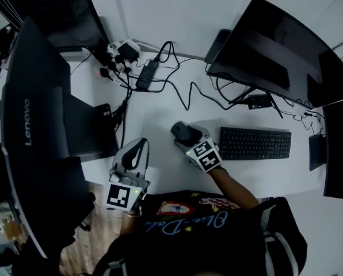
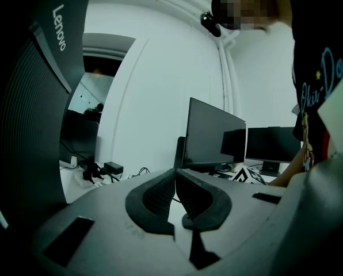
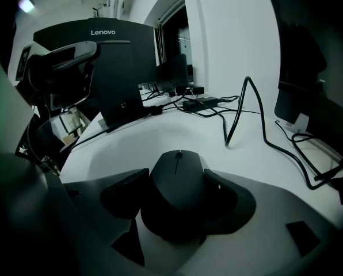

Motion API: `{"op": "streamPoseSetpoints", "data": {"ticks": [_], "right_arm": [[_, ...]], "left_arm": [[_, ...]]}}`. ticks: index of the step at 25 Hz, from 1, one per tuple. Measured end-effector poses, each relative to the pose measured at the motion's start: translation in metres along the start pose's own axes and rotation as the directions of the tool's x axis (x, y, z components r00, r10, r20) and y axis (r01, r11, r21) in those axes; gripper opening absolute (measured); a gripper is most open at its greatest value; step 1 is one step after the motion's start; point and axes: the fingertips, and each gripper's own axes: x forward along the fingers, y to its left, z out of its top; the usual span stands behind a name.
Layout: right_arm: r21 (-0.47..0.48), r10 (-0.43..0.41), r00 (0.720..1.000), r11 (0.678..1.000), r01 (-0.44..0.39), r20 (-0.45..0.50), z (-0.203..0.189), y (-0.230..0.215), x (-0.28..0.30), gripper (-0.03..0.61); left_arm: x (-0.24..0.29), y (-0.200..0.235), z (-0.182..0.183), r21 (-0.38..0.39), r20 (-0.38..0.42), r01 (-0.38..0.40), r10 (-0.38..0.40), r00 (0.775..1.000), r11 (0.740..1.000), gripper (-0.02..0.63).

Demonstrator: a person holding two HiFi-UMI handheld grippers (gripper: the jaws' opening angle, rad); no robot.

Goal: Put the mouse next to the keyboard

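The black mouse (image 1: pixel 185 132) (image 3: pixel 177 180) rests on the white table (image 1: pixel 160 111), a little left of the black keyboard (image 1: pixel 255 143). My right gripper (image 1: pixel 184 134) (image 3: pixel 176 181) reaches down over the mouse, one jaw on each side of it. Its jaws stand wide and close along the mouse's flanks, and I see no firm squeeze. The left gripper (image 1: pixel 140 145) (image 2: pixel 175 176) hovers at the table's near left edge. Its jaws meet with nothing between them.
The back of a Lenovo monitor (image 1: pixel 27 131) (image 3: pixel 111 62) stands at the left. A second monitor (image 1: pixel 275 45) stands behind the keyboard. Black cables (image 1: pixel 189 94) (image 3: pixel 246 105), a power adapter (image 1: pixel 144 76) and a power strip (image 1: pixel 111 59) lie across the far table.
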Motion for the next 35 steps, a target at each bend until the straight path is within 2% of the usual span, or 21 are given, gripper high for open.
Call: {"op": "streamPoseSetpoints", "data": {"ticks": [16, 25, 35], "right_arm": [[0.025, -0.047, 0.996, 0.999, 0.045, 0.077, 0.021, -0.001, -0.028, 0.288], [0.056, -0.091, 0.985, 0.995, 0.083, 0.145, 0.031, 0.001, -0.057, 0.288], [0.084, -0.155, 0.972, 0.986, 0.141, 0.176, 0.031, -0.001, -0.086, 0.288]], "left_arm": [[-0.009, -0.007, 0.009, 0.023, 0.022, 0.021, -0.021, 1.000, 1.000, 0.002], [-0.015, -0.018, 0.013, 0.036, 0.026, 0.063, -0.064, 0.998, 0.997, 0.002], [-0.016, -0.032, 0.014, 0.043, 0.023, 0.117, -0.118, 0.993, 0.992, 0.002]]}}
